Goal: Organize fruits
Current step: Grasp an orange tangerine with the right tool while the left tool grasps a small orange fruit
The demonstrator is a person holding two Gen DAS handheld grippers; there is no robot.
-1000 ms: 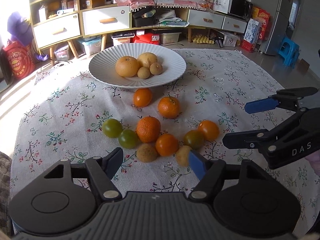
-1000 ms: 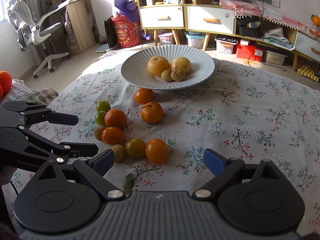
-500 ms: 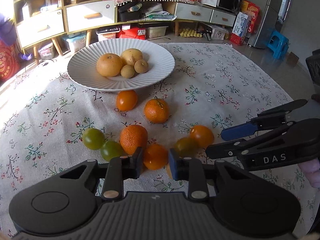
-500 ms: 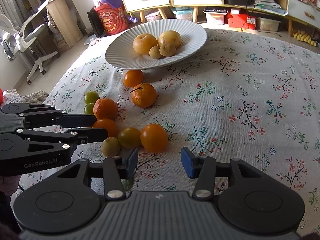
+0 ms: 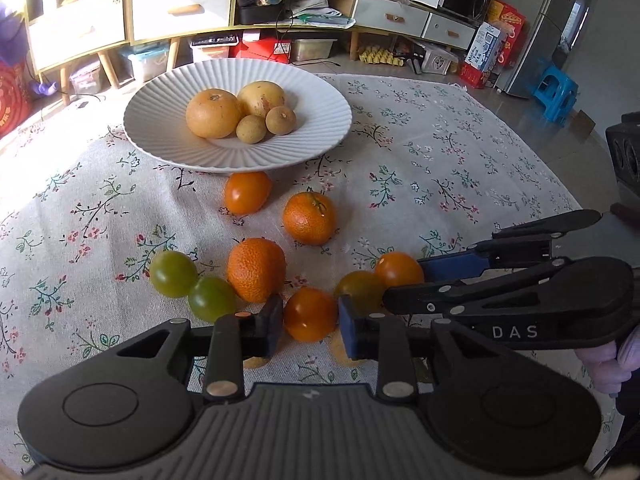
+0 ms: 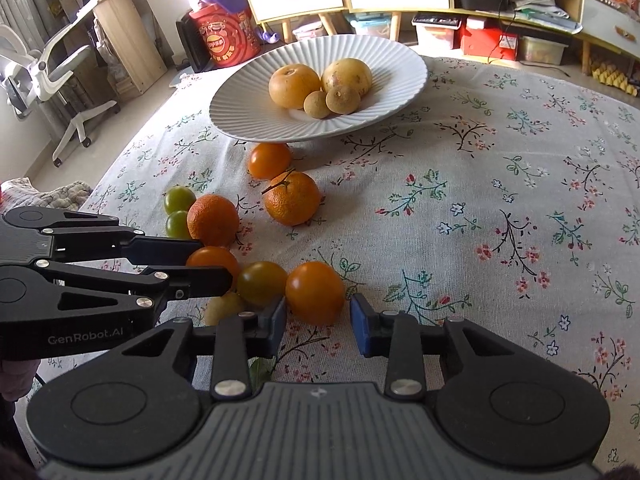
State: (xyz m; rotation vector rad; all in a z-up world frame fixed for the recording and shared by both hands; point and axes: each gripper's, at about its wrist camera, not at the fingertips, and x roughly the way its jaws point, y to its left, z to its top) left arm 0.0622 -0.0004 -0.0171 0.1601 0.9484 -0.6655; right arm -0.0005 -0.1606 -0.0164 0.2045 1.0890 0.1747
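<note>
My left gripper [image 5: 310, 322] is shut on an orange tomato [image 5: 310, 314] in the fruit cluster on the floral cloth. My right gripper [image 6: 318, 320] has its jaws around another orange tomato [image 6: 315, 292], with a small gap on the right side. A white ribbed plate [image 5: 320, 128] at the back holds a pear [image 5: 212, 112], a potato [image 5: 262, 98] and two small brown fruits. Loose on the cloth lie two tangerines [image 5: 309, 218] [image 5: 256, 268], two green tomatoes [image 5: 173, 273] [image 5: 211, 298], an olive tomato [image 5: 360, 288] and an orange tomato [image 5: 246, 192].
The right gripper's body [image 5: 520, 292] reaches in from the right in the left wrist view; the left gripper's body [image 6: 100, 264] reaches in from the left in the right wrist view. Shelves and drawers [image 5: 180, 8] stand behind the table. An office chair [image 6: 44, 76] is at far left.
Both grippers moved down and forward to the fruit cluster and narrowed their jaws. The left one closed on an orange tomato; the right one closed in around another.
</note>
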